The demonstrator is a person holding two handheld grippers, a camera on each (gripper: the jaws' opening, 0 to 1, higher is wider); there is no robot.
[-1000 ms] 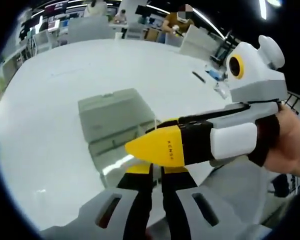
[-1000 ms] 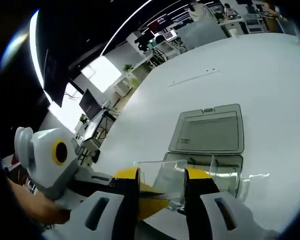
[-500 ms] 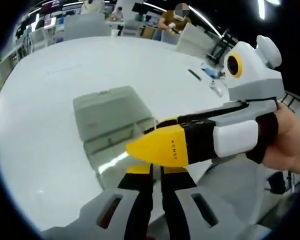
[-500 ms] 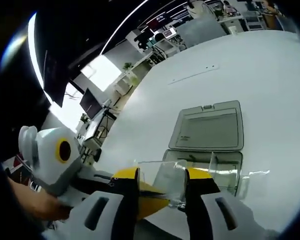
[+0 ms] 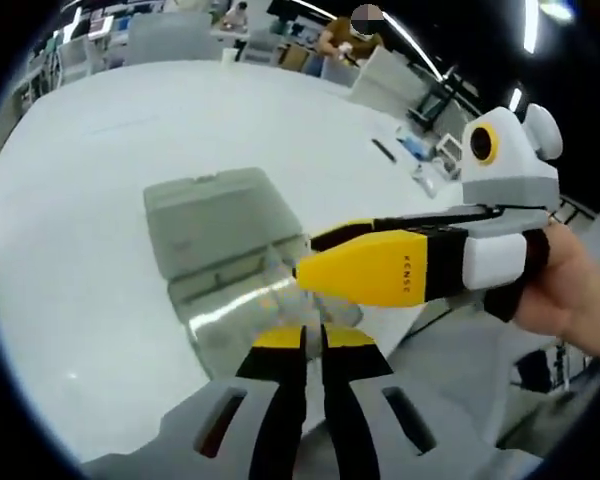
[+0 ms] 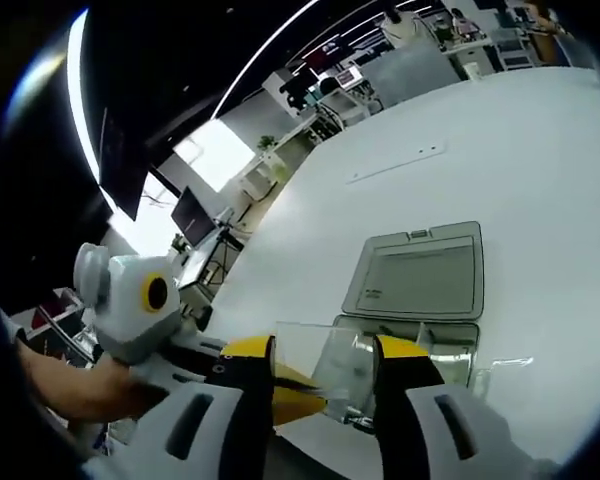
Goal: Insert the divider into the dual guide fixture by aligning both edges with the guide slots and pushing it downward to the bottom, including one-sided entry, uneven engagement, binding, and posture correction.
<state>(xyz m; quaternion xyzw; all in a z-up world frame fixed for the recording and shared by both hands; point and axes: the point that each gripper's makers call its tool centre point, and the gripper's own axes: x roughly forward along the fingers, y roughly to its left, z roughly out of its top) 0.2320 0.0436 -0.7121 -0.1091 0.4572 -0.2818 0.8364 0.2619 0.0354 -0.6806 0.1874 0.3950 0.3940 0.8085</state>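
A: Item one, the divider (image 6: 325, 365). Where do you hold it?

B: In your right gripper (image 6: 325, 400), a clear sheet standing between the two jaws, which are apart and bear on its edges. In the left gripper view the right gripper (image 5: 310, 272) reaches in from 3 o'clock.

A: Item two, the dual guide fixture (image 6: 435, 345).

B: A clear open box on the white table (image 6: 540, 180), its grey lid (image 6: 420, 272) laid flat beyond it at 12 o'clock. It lies ahead of your right jaws, at about 1 o'clock, near the sheet's far edge.

A: Item three, left gripper (image 5: 312, 350).

B: Jaws nearly together, nothing seen between them. It sits just short of the fixture (image 5: 245, 315), under the right one.

A: Verdict?

B: Your right is the working hand. I judge the sheet must travel forward and down, both edges meeting the slots; the slots themselves I cannot make out.
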